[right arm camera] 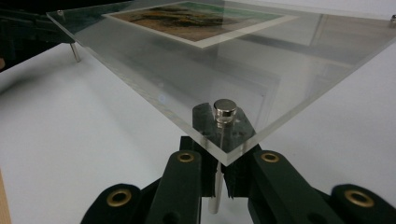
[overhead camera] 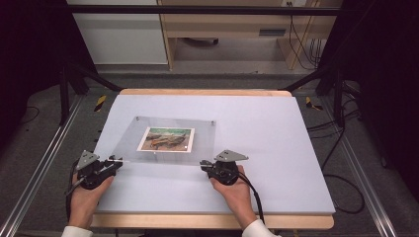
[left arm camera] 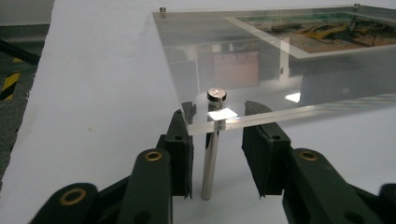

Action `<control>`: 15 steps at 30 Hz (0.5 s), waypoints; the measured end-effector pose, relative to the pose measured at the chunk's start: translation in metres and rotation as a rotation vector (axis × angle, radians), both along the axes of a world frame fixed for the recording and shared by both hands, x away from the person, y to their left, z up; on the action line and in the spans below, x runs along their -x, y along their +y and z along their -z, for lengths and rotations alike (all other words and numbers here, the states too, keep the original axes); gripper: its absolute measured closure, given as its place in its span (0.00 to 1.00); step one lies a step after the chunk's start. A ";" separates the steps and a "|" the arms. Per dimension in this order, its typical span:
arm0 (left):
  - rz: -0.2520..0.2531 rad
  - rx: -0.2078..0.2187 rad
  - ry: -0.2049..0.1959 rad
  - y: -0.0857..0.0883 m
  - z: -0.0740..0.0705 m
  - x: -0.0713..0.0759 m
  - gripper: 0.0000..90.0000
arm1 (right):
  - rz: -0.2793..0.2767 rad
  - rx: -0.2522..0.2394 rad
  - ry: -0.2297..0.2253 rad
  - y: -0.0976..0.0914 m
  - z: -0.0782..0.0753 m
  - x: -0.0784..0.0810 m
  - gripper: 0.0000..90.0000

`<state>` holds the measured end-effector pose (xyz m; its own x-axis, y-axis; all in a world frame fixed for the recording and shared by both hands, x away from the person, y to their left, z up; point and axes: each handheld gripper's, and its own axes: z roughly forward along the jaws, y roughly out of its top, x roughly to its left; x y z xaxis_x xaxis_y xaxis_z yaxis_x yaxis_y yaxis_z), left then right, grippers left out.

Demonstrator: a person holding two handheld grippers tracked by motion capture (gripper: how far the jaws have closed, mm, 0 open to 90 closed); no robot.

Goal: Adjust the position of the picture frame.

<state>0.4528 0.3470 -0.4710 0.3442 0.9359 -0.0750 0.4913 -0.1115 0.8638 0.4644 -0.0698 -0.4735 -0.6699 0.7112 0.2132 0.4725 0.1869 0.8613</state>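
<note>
Frame: clear acrylic photo frame (overhead camera: pixel 174 140) on metal standoff legs, white table (overhead camera: pixel 276 148).
Left gripper (left arm camera: pixel 215 140): jaws spread around a corner leg (left arm camera: pixel 209 163).
Right gripper (right arm camera: pixel 219 175): jaws clenched on a corner leg (right arm camera: pixel 215 186).

Looking along my right gripper (right arm camera: pixel 218 175), I see its two black jaws rising from the bottom, closed around a thin metal post (right arm camera: pixel 215 186) with only a narrow slit between them. The post stands upright on the white table surface (right arm camera: pixel 84 140). Just above the jaws, the nearest corner of a clear acrylic panel (right arm camera: pixel 196 79) sits on this post, capped by a round silver cap (right arm camera: pixel 224 111). The panel stretches away from me, carrying a picture (right arm camera: pixel 196 21) in brown and green tones with a pale border. Far off to my left, another metal post (right arm camera: pixel 74 51) holds up a second corner.
</note>
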 end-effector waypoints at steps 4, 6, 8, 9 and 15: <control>-0.013 0.043 -0.030 0.000 -0.001 0.001 0.79 | 0.005 0.000 0.000 -0.001 0.000 -0.001 0.94; -0.016 0.054 -0.041 0.000 -0.001 0.001 0.82 | 0.005 0.003 0.001 -0.002 0.000 -0.002 0.94; -0.015 0.056 -0.041 -0.001 -0.001 0.001 0.83 | 0.004 0.002 0.003 -0.002 0.001 -0.002 0.94; -0.013 0.060 -0.037 -0.001 -0.001 0.001 0.84 | 0.005 0.001 0.007 -0.001 0.001 -0.002 0.94; -0.018 0.099 -0.024 0.003 0.000 -0.001 0.89 | 0.010 0.009 0.004 -0.002 0.002 -0.002 0.94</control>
